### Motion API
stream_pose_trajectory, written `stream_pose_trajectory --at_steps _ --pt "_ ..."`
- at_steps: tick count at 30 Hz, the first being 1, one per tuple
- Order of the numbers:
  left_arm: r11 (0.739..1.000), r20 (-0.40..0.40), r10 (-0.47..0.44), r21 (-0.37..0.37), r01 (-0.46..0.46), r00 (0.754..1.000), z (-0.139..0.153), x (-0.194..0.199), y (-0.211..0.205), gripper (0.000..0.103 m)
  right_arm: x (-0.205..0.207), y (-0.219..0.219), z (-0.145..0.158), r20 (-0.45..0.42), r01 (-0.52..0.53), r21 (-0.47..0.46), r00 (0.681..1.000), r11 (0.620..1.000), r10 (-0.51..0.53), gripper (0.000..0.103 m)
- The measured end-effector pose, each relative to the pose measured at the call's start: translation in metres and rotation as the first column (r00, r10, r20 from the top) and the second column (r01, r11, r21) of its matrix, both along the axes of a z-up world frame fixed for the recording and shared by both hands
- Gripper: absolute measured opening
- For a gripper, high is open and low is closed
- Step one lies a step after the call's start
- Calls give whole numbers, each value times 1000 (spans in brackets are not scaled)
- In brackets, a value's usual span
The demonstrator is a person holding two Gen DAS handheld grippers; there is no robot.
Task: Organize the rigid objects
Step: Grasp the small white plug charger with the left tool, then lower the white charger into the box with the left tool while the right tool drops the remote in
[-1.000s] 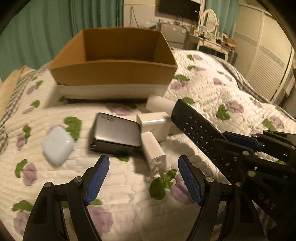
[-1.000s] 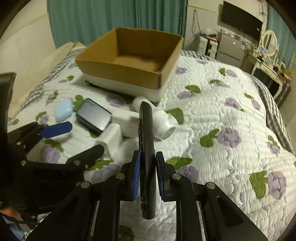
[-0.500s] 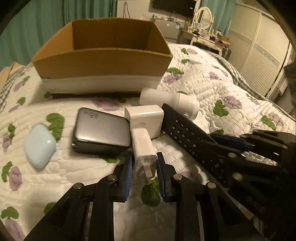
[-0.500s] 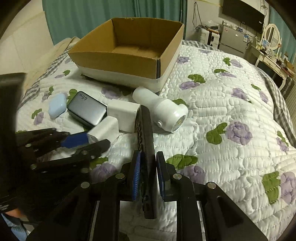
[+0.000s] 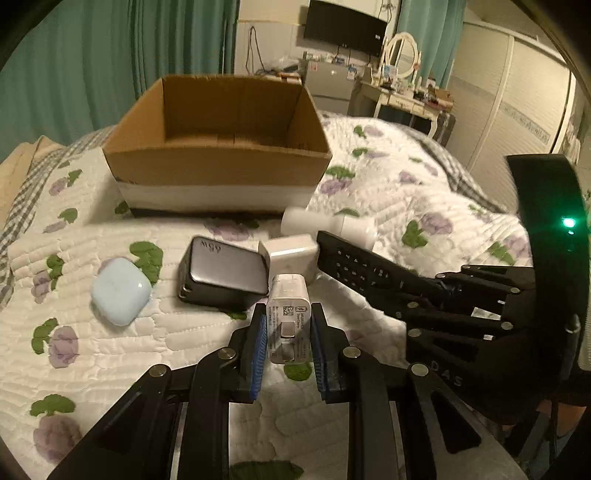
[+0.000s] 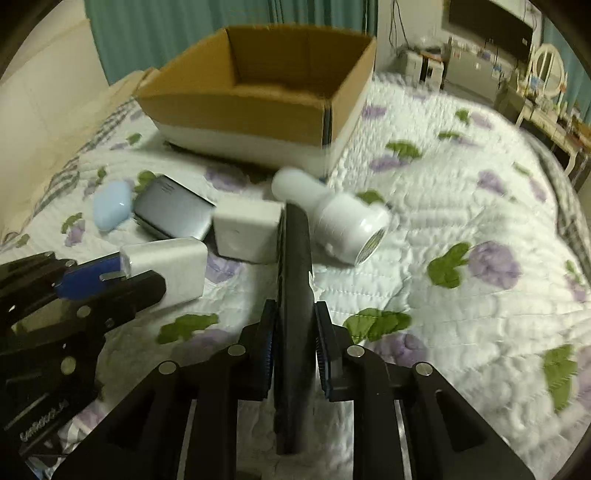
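White charger clamped between left gripper pads, apparently lifted.

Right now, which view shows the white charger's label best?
The left wrist view: the white charger faces the camera between the fingers, label and plug visible. The right wrist view shows only its plain side, label hidden.

Bedroom in dim warm light, bed under white quilt with purple flowers and green leaves, teal curtains behind, wall-mounted TV, cluttered dresser with oval mirror, white louvred wardrobe at right
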State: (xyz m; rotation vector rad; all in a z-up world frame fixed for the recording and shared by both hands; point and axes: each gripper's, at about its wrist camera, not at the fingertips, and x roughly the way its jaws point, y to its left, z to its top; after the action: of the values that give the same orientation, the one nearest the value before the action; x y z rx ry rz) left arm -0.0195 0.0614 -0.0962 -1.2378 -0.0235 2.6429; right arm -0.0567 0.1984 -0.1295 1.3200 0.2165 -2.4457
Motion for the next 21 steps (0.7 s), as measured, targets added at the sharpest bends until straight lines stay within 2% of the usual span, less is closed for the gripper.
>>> stream_pose_trajectory --at_steps 5,10,17,21 --pt "1000 -59 16 5 -16 998 28 -5 1 22 11 4 49 -116 2 -32 993 999 -6 18" --pt "999 -127 42 3 -42 991 62 -22 -5 22 5 1 97 -216 -23 -67 976 998 8 18" --pt "995 -223 94 -8 -99 970 106 -71 -28 22 -38 -16 142 -310 -33 -94 951 995 2 18" --pt "989 -244 133 -24 -143 961 117 -106 -46 22 -72 -27 152 -335 -36 -106 942 994 -2 18"
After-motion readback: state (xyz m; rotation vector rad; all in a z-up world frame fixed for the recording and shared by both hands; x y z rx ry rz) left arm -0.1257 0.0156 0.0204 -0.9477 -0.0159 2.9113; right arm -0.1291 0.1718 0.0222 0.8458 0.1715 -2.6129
